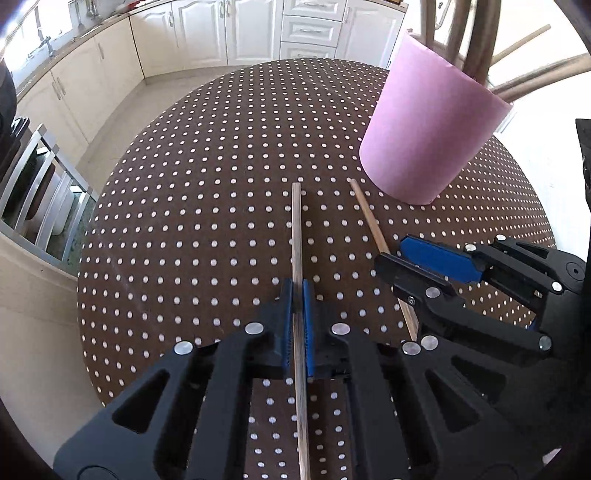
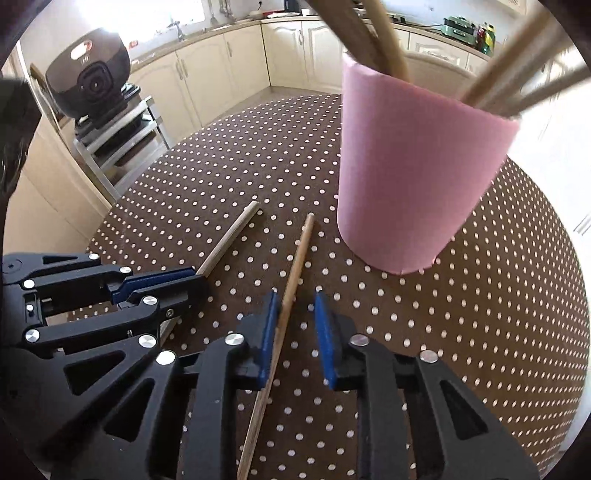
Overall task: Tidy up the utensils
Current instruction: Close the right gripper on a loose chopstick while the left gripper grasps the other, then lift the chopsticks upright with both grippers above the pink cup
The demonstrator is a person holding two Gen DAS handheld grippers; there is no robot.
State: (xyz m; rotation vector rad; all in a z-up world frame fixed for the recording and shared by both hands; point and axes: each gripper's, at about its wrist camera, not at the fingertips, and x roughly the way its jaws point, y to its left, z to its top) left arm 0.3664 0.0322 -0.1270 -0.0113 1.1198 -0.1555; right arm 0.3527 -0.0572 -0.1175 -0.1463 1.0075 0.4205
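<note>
Cream kitchen cabinets (image 1: 207, 33) curve around behind you, and a round table (image 1: 207, 206) under a brown cloth with white dots fills both views. On its far right side stands a pink cup (image 1: 432, 122), upright, with several wooden sticks (image 2: 384, 40) already leaning out of its open top. Two more sticks lie on the cloth just short of the cup, side by side and a little apart, their far ends pointing roughly toward it. Your left gripper (image 1: 297, 291) is clamped on the left stick (image 1: 296, 229): both blue pads press its sides with no gap showing, and the stick runs straight out ahead between them and back under the gripper body. Your right gripper (image 2: 293, 299) straddles the right stick (image 2: 295, 266), but its jaws stand partly apart; the stick rests against the left blue pad (image 2: 269, 332) while the right pad stays clear of it, with dotted cloth visible in the gap. No earlier view tells how those jaws came to this. From the left camera the right gripper sits just beside the left, its fingers angled across the stick so their spacing is hard to judge there. Neither gripper touches the cup.
</note>
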